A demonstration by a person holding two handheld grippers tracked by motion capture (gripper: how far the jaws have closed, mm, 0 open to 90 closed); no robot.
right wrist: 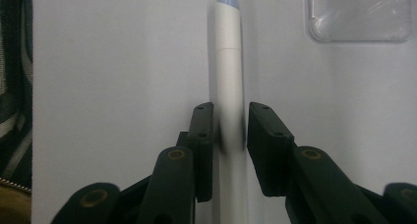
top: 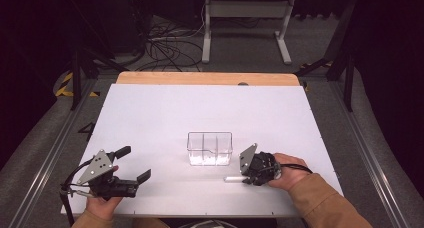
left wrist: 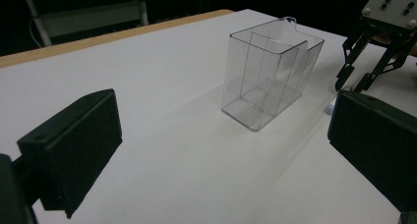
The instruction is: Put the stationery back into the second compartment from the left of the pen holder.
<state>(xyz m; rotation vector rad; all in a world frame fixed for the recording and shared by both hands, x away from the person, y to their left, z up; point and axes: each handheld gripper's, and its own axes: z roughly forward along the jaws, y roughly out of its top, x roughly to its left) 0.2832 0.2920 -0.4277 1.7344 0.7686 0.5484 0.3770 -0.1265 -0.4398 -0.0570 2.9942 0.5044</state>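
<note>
Lying flat on the white table (top: 150, 113), the white pen (right wrist: 229, 62) is pointing its blue tip away — the right gripper (right wrist: 230, 135) is straddling it, jaws drawn in close against its sides (clear box (top: 210, 149) just beside). The left gripper (top: 134, 164) is sitting well apart, jaws spread wide, holding nothing.

The white surface (top: 165, 113) is brightly and evenly lit from above, while the surrounding room is left dark. Soft shadows are cast beside the clear container (left wrist: 270, 76). In the right gripper view, the white pen (right wrist: 229, 62) is washed out against the surface, and its edges are possibly slightly blurred. The near jaws are rendered soft in both gripper views.
</note>
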